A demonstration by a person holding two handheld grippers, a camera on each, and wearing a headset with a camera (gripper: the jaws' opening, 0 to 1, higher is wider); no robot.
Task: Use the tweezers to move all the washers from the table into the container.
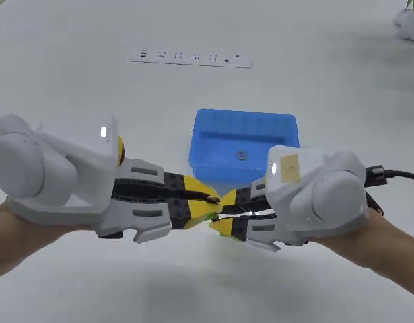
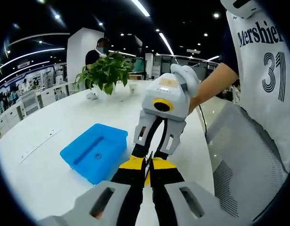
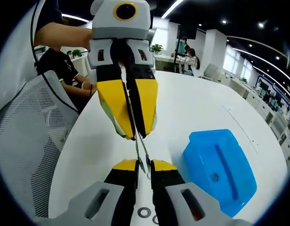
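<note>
Tabletop (image 1: 294, 67) below: left gripper (image 2: 147, 165), right gripper (image 3: 144, 168) both seemingly pinch tweezers (image 3: 141, 153).

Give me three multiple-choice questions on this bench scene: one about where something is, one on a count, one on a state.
1. In the head view, where is the blue container?
A) Beyond the meeting tips of the left claw and right claw
B) Nearer the camera than both wrists
C) Hanging from a claw

2. How many washers lie inside it?
A) None
B) One
C) Four

3. What state are the tweezers in?
A) Lying flat on the bench
B) Dropped in the container
C) Held up in the left claw's jaws

Answers: A, the container lies past the claw tips. B, a single ring shows on its floor. C, in the right gripper view the yellow jaws are closed on them.
</note>
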